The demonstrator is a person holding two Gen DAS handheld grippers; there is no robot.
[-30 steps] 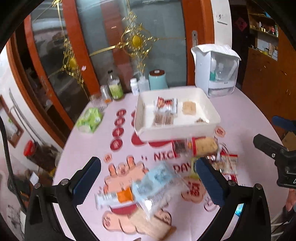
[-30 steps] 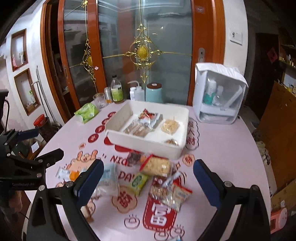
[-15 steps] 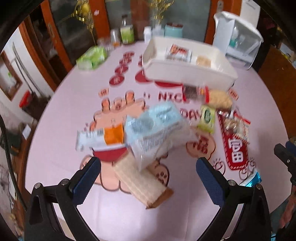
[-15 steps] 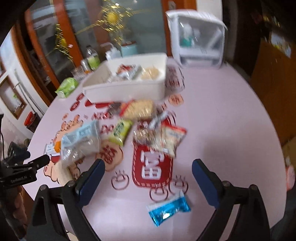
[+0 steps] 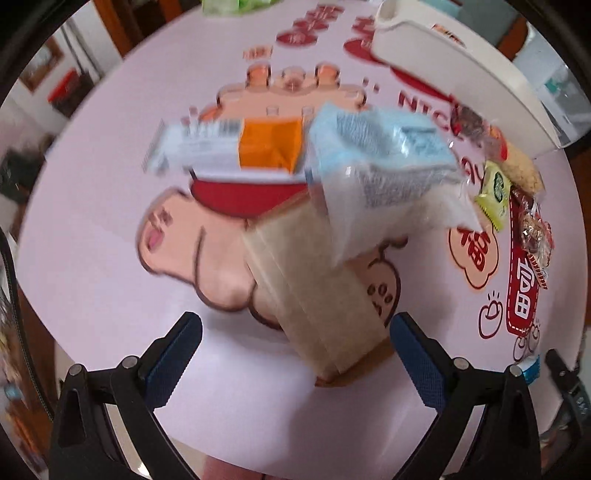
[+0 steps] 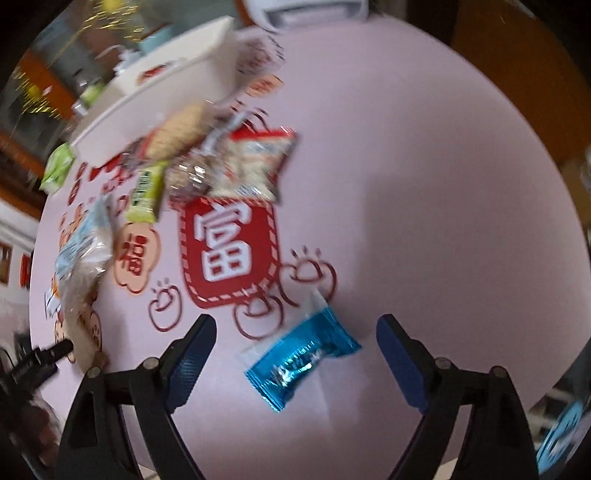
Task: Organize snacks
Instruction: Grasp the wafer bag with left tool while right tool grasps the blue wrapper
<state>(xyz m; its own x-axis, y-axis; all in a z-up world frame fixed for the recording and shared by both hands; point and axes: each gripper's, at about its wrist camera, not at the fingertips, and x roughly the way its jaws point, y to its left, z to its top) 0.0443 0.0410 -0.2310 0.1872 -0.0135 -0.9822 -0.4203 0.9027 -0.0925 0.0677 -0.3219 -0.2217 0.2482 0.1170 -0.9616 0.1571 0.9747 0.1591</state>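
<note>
My left gripper (image 5: 295,354) is open just above the near end of a long beige wafer pack (image 5: 314,291). A pale blue and clear bag (image 5: 380,173) lies across that pack, with a white and orange bar (image 5: 236,147) to its left. My right gripper (image 6: 295,350) is open, with a shiny blue candy wrapper (image 6: 301,356) lying between its fingers on the pink table. A white tray (image 6: 155,99) holding snacks stands at the far side; it also shows in the left wrist view (image 5: 458,70).
A cluster of loose snack packs (image 6: 221,162) lies in front of the tray, including a green pack (image 6: 146,192). The round pink table (image 6: 424,203) has red printed figures. A green tissue pack (image 6: 57,168) sits far left. A white dispenser (image 6: 310,9) stands behind the tray.
Both grippers have tilted down and dropped toward the table. The left one closed in on the wafer pack, the right one on the blue wrapper. Both stayed open.
</note>
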